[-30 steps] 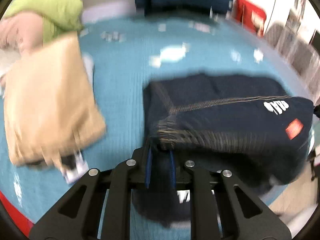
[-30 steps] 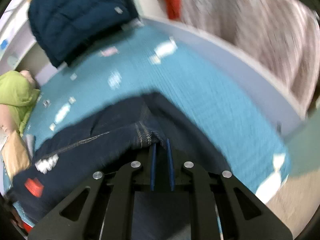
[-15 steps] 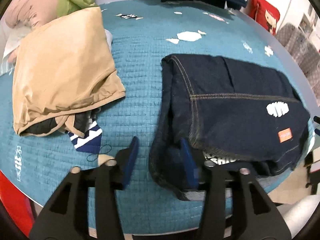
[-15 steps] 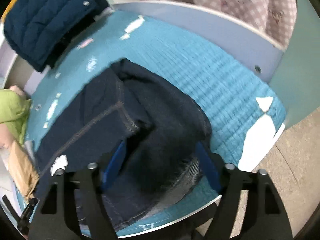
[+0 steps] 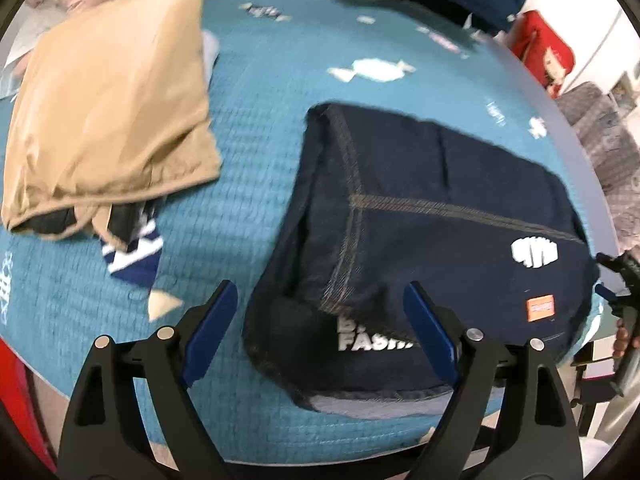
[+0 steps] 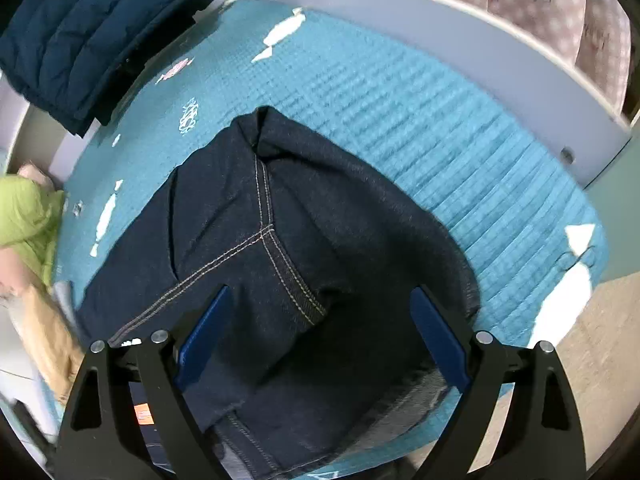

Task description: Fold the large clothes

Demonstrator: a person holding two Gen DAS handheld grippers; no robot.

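jeans: dark denim jeans [image 5: 440, 208], folded into a thick packet, lie on the teal bed cover [image 5: 256, 80] near its front edge, and part of the bottom layer reaches that edge.
fold state: the top layer shows tan seams crossing, a white print and a small orange tag [image 5: 540, 304]; a lower layer with white lettering pokes out at the near side. the packet looks close to done, though its near corner is uneven.
handling: judged from the thick seams and the way the layers hold their bulk, the denim is heavy and fairly stiff for cloth, not slippery and not fragile. it should keep a crease but sag if lifted by one corner.
where to hold: best taken at two corners of one edge, over a seam or hem where several layers stack, so all layers travel together; a pinch on the top layer alone would likely peel the fold open.
left claw: left claw [image 5: 320, 332] stands wide apart, empty, its blue pads either side of the near left corner of the jeans.
right claw: right claw [image 6: 320, 344] is also spread wide and empty, above the near right part of the jeans [image 6: 256, 248].
around: a tan garment [image 5: 108, 104] lies well apart to the left, with a striped blue piece [image 5: 132, 256] under it; a navy jacket [image 6: 92, 28] sits at the far edge.
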